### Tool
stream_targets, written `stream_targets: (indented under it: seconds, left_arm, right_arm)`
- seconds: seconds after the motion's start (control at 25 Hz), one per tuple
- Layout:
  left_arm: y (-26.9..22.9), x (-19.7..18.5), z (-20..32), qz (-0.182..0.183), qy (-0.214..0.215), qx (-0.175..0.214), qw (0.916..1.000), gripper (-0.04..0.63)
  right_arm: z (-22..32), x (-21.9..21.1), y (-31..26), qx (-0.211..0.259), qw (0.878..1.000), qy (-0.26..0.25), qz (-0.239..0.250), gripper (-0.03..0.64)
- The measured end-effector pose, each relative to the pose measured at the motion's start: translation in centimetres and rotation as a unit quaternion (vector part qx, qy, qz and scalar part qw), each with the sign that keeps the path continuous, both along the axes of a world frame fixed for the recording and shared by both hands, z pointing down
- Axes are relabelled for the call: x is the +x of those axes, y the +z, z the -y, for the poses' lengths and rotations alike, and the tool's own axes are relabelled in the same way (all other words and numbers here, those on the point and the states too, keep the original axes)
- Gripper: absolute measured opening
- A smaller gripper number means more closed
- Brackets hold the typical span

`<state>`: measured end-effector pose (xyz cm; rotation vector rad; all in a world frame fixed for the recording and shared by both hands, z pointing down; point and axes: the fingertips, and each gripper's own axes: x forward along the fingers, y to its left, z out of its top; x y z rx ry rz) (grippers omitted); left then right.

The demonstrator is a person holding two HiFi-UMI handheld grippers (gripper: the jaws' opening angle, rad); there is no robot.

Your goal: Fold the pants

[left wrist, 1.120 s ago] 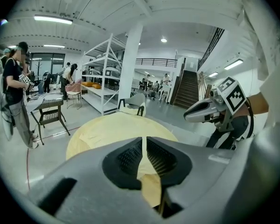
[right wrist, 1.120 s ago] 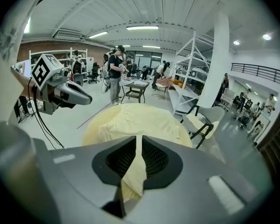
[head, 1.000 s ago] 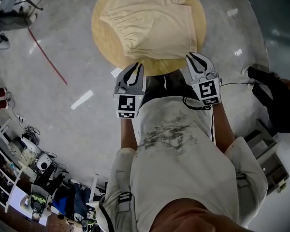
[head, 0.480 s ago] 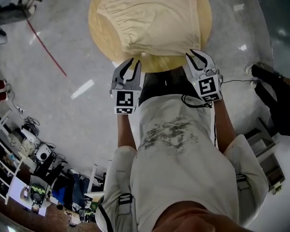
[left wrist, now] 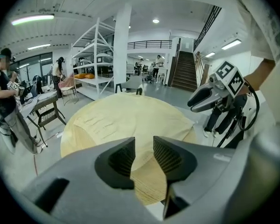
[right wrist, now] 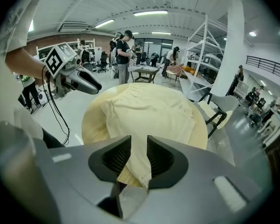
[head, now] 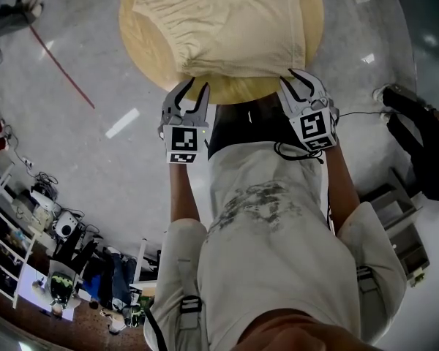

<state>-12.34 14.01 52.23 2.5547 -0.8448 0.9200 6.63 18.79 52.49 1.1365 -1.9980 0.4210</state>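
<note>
Soft, creased cream pants (head: 227, 28) lie flat on the round, wood-grain table (head: 148, 50). At their near hem, the left gripper (head: 196, 86) and right gripper (head: 295, 79) have ribbed jaws that have just been opening. The jaws are released, with the hem in view between them but ungripped.

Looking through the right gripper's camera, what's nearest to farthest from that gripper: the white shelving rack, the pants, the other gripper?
1. Pants: straight ahead, hem by the right gripper's tips.
2. Left gripper: upper left, off to the side.
3. White shelving rack: far right, background.
Both grippers' jaws have just been opening; nothing is pressed between either pair.
</note>
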Motion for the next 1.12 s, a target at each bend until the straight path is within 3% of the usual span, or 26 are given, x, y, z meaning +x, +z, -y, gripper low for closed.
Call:
stream_targets:
  seconds: [1.12]
  left_arm:
    - [8.3, -0.8, -0.1, 0.071, 0.022, -0.044, 0.9963, 0.2]
  right_arm:
    - [-2.4, 2.3, 8.5, -0.076, 0.996, -0.029, -0.03, 0.186]
